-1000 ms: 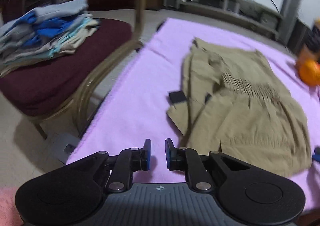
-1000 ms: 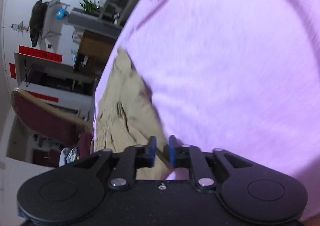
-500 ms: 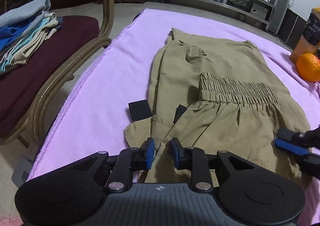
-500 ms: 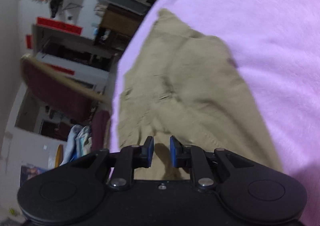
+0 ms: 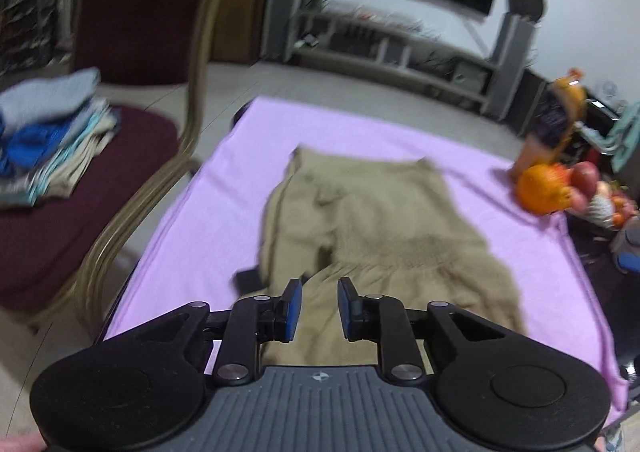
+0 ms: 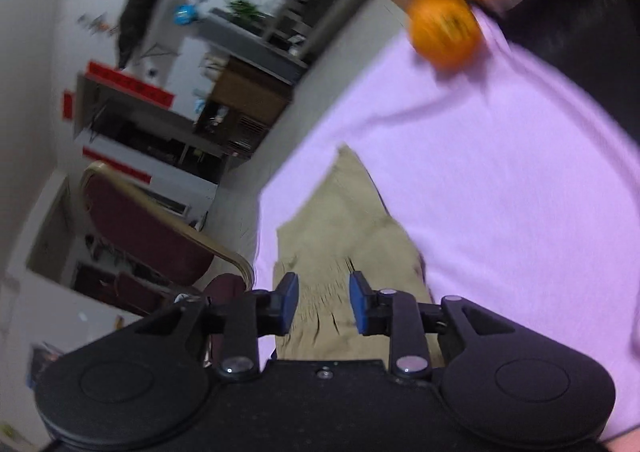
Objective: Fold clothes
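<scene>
Holding my left gripper [image 5: 319, 308] above the near edge of the khaki shorts [image 5: 372, 228], I have its jaws parted and nothing between them. My right gripper [image 6: 323, 304] is likewise released, over the same shorts [image 6: 340, 248]. They lie folded on the lilac blanket [image 5: 248, 187], with an orange [image 5: 538, 189] at its far right corner and stacked folded clothes [image 5: 48, 131] on the maroon chair [image 5: 60, 219] to the left.

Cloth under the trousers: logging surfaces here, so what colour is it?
Plain lilac cloth, shown best in the right wrist view.
</scene>
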`<control>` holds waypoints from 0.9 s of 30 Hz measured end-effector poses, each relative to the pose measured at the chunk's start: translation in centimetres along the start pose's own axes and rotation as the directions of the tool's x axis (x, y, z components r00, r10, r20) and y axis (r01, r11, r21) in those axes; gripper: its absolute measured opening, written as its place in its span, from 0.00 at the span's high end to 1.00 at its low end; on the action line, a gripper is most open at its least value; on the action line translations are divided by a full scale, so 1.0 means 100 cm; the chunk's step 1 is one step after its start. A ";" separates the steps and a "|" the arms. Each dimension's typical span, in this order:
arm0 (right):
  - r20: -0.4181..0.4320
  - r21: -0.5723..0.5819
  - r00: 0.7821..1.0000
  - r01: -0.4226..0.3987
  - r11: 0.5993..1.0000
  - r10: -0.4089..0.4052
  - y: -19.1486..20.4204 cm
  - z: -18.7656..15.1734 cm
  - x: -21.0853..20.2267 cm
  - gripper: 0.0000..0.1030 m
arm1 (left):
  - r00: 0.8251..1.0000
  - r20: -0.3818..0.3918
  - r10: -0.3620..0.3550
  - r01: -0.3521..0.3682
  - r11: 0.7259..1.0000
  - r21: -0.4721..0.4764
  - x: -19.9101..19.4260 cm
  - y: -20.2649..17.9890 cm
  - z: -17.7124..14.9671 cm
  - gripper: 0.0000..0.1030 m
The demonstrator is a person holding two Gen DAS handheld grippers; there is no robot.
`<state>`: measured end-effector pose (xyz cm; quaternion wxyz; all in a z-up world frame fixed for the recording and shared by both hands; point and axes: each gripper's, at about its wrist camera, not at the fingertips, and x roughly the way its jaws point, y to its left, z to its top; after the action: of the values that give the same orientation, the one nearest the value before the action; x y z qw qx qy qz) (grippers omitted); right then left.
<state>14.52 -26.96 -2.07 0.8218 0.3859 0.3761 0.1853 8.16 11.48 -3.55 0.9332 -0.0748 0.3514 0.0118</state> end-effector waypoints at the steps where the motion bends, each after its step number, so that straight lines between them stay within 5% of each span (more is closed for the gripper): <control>1: 0.020 -0.067 1.000 0.014 0.998 -0.013 0.011 0.007 -0.008 0.69 | 1.000 0.003 -0.018 0.017 1.000 0.021 0.000 -0.008 0.003 0.76; 4: 0.073 -0.255 0.996 0.074 0.964 -0.057 0.036 0.029 -0.018 0.61 | 0.997 0.011 -0.071 0.069 0.994 0.086 0.002 -0.033 0.014 0.76; 9: 0.067 -0.448 0.979 0.204 0.871 -0.195 0.024 0.032 0.021 0.49 | 0.994 -0.098 -0.041 0.059 0.980 0.191 0.056 -0.064 0.012 0.75; 14: -0.070 -0.399 0.968 0.193 0.896 -0.240 -0.030 0.022 0.084 0.49 | 0.985 -0.167 -0.031 0.074 0.965 0.252 0.102 -0.084 0.009 0.75; 19: -0.170 -0.276 0.968 0.131 0.952 -0.183 -0.054 0.034 0.139 0.52 | 0.994 -0.110 -0.024 0.059 0.946 0.320 0.142 -0.102 0.038 0.75; 22: -0.193 -0.247 0.969 0.102 0.964 -0.152 -0.058 0.043 0.169 0.58 | 0.982 -0.184 -0.044 0.095 0.956 0.277 0.172 -0.102 0.039 0.85; 27: -0.206 -0.234 0.972 0.059 0.970 -0.109 -0.060 0.059 0.209 0.58 | 0.977 -0.206 -0.053 0.111 0.952 0.284 0.184 -0.103 0.031 0.85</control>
<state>32.60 -21.21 -14.15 0.8215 0.2508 0.4562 0.2328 24.79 1.23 -11.98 0.8944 0.0493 0.4360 -0.0868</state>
